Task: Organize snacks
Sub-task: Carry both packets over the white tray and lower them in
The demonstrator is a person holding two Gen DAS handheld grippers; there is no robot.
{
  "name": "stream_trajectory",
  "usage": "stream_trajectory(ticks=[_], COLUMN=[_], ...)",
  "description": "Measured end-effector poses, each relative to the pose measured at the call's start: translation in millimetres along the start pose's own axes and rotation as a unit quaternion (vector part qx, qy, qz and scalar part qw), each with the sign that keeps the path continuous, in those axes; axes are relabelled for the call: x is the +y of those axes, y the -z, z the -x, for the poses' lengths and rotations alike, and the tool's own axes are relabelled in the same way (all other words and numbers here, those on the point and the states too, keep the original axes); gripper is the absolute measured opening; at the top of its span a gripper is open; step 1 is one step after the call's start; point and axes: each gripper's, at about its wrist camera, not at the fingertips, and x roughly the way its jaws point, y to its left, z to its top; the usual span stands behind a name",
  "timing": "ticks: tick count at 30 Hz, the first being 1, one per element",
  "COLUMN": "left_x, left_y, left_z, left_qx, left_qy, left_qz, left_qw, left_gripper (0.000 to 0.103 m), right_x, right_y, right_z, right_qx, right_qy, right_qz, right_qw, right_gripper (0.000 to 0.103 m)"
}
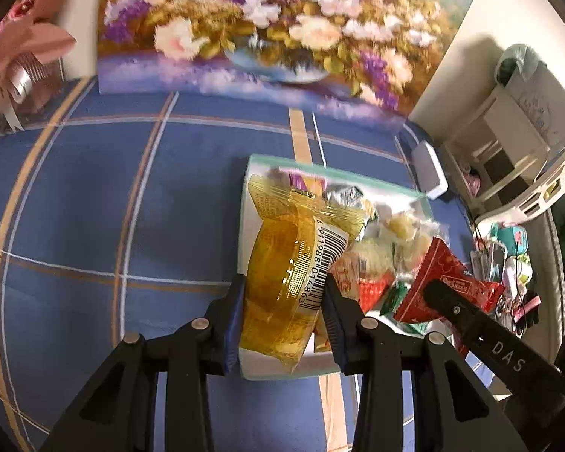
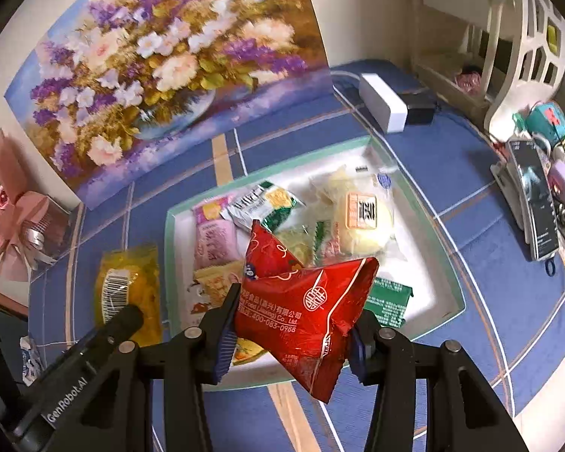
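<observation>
My left gripper (image 1: pixel 284 301) is shut on a yellow snack packet (image 1: pixel 286 263) with a barcode, held above the left edge of the white tray (image 1: pixel 246 203). The packet also shows in the right wrist view (image 2: pixel 130 290), left of the tray (image 2: pixel 425 263). My right gripper (image 2: pixel 293 331) is shut on a red snack packet (image 2: pixel 312 312), held over the tray's near side; it shows in the left wrist view (image 1: pixel 444 282) too. The tray holds several wrapped snacks: a pink packet (image 2: pixel 214 241), a round pale cake (image 2: pixel 361 226), a green packet (image 2: pixel 388 301).
A blue checked cloth (image 1: pixel 94 207) covers the table. A flower painting (image 2: pixel 162 67) leans on the wall behind. A white box (image 2: pixel 382 101), a phone on a stand (image 2: pixel 535 203) and trinkets lie at the right. A pink bouquet (image 2: pixel 15 226) sits at the left.
</observation>
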Motion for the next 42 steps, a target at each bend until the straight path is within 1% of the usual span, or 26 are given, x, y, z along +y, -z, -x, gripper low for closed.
stream_trajectory(ticks=[2,3,6,9,13,20,27,32,37,38,39,42], left_x=[2,2,2,0,-9,-19,-16,-11,-10,-9,-9,-7], left_y=[3,5,9,13,15,17,17,16,15,15,15,14], left_z=[-11,-17,-30,-38,-41,-48,-54,-63,-64,-64,-64,-61], left_qx=[0.016,0.025,0.044,0.057,0.061,0.067,0.069,0.073,0.080,0.084,0.089,0.090], left_qy=[-0.004,-0.003,0.003,0.007,0.004,0.011,0.020,0.041,0.048,0.051,0.054,0.053], left_qz=[0.005,0.008,0.015,0.014,-0.001,-0.017,-0.008,0.007,0.020,0.024,0.026,0.034], left_qw=[0.9999,0.9996,0.9989,0.9982,0.9981,0.9975,0.9974,0.9965,0.9954,0.9949,0.9943,0.9940], left_gripper=[0.040,0.040,0.040,0.040,0.040,0.040,0.041,0.042,0.042,0.043,0.047,0.055], right_x=[-3,-5,-8,-10,-12,-19,-21,-21,-20,-19,-19,-21], right_y=[4,6,9,11,12,16,18,16,15,14,12,10], right_z=[-10,-19,-35,-41,-47,-57,-63,-63,-61,-61,-61,-58], right_qx=[0.015,0.029,0.053,0.060,0.069,0.087,0.095,0.095,0.095,0.094,0.094,0.088], right_qy=[0.001,0.002,0.007,0.012,0.019,0.023,0.021,0.021,0.020,0.019,0.019,0.017], right_qz=[-0.003,-0.004,-0.006,-0.007,-0.007,-0.010,-0.012,-0.013,-0.014,-0.014,-0.015,-0.020], right_qw=[1.000,1.000,0.999,0.998,0.997,0.996,0.995,0.995,0.995,0.995,0.995,0.996], right_gripper=[0.051,0.051,0.051,0.051,0.051,0.051,0.051,0.052,0.052,0.052,0.053,0.059])
